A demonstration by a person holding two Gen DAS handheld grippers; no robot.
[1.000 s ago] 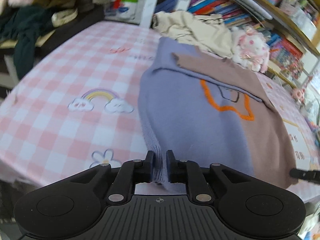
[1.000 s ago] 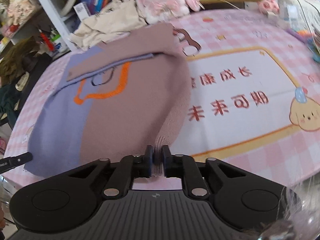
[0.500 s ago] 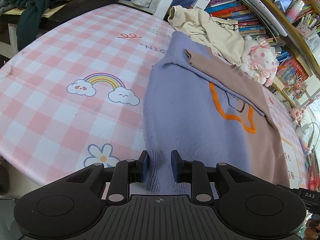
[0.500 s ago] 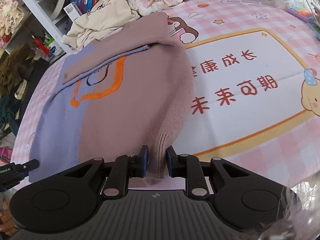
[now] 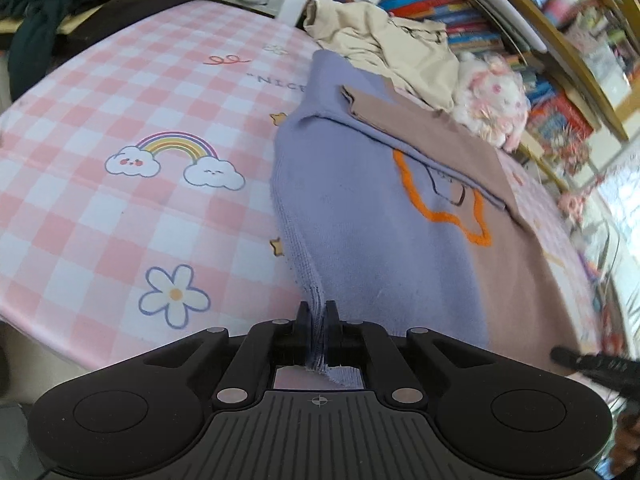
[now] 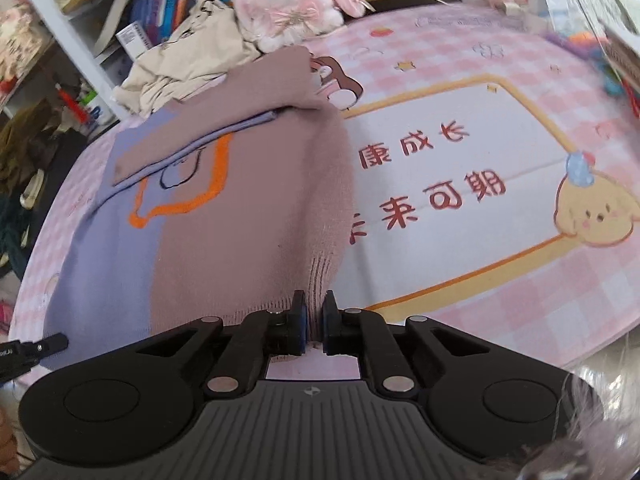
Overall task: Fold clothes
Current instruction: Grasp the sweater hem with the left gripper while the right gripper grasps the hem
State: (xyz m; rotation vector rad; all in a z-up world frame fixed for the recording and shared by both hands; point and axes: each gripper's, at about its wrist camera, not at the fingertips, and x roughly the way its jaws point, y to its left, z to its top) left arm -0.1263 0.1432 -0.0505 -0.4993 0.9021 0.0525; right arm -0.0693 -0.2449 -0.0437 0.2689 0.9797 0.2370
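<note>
A knit sweater (image 5: 384, 240), lavender on one half and mauve-brown on the other with an orange outline on the chest, lies on the pink checked table cover (image 5: 120, 200), both sleeves folded across it. My left gripper (image 5: 319, 314) is shut on the lavender bottom hem corner, which is drawn up off the table. In the right wrist view the same sweater (image 6: 240, 208) lies ahead, and my right gripper (image 6: 313, 308) is shut on the ribbed mauve hem corner. Each gripper's tip shows at the edge of the other view.
A cream garment (image 5: 384, 44) lies crumpled beyond the sweater, beside a pink plush rabbit (image 6: 292, 4). Bookshelves (image 5: 480, 20) run behind the table. Dark clothes (image 5: 36, 36) are heaped at far left. A printed panel (image 6: 460, 184) with characters covers the table to the right.
Half a second ago both grippers stood open around the hem corners; now both have shut on the hem and raised it slightly.
</note>
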